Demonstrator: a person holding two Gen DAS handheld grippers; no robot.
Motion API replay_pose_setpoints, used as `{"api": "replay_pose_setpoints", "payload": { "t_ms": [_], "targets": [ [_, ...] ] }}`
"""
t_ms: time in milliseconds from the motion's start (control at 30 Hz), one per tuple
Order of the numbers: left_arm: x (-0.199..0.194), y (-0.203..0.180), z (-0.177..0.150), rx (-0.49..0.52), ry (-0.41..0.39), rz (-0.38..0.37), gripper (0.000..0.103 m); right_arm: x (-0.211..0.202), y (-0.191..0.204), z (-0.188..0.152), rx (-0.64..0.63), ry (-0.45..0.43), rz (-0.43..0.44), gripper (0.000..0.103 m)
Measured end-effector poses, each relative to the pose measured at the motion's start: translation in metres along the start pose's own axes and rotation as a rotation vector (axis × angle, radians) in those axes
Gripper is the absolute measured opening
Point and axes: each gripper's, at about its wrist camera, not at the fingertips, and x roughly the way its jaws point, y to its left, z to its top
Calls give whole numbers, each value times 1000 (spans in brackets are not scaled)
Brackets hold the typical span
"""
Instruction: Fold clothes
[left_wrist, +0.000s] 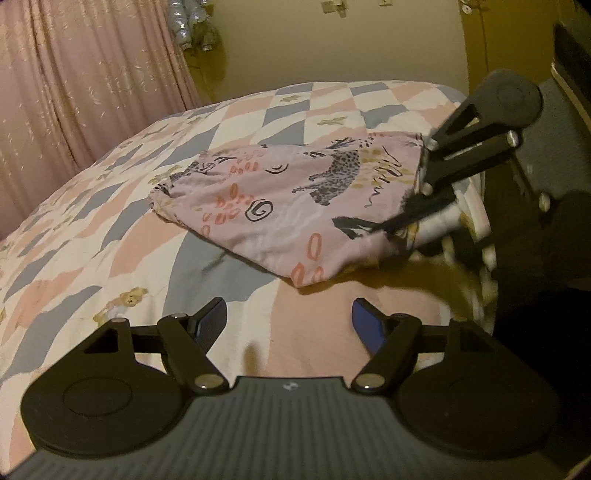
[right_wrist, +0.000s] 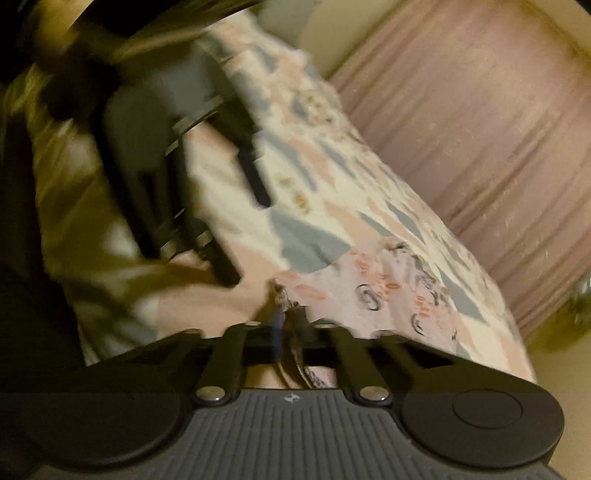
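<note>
My right claw (right_wrist: 286, 325) is clamped on the pink printed garment (left_wrist: 280, 199), lifting its edge. My left claw (left_wrist: 288, 321) hangs apart over the bed (left_wrist: 92, 229).

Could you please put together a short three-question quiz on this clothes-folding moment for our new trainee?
1. True or false: the left gripper is clamped on the pink printed garment.
2. Which gripper holds the garment's edge? A) left B) right C) both
3. Fill in: the garment lies on a bed with a ____-patterned bedspread.

Key
1. False: its jaws stand apart over bare bedspread, short of the garment.
2. B: the right gripper is shut on the fabric at the bed's near right edge.
3. Diamond (pink, grey and white), with a pink curtain behind.
</note>
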Motion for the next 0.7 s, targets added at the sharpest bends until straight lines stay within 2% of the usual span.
{"api": "replay_pose_setpoints", "payload": {
  "t_ms": [133,200,367,533,567,633,700],
  "targets": [
    [2,8,5,-112,-19,-29,72,-10,-41,4,228,-53,-17,0],
    [4,12,8,-182,-31,-48,72,-14,-55,4,297,-66,-33,0],
    [10,21,18,-354,-62,-94,71,-16,-59,0,320,-63,-36,0],
    [33,19,29,-469,-56,-118,68,-18,-59,-8,357,-64,-34,0],
    [38,20,30,-498,-52,-111,68,-20,-59,-10,363,-65,-36,0],
    [48,20,33,-534,-29,-49,69,-21,-60,-11,372,-66,-36,0],
    [55,18,33,-497,-5,12,69,-21,-60,-13,379,-66,-36,0]
  ]
}}
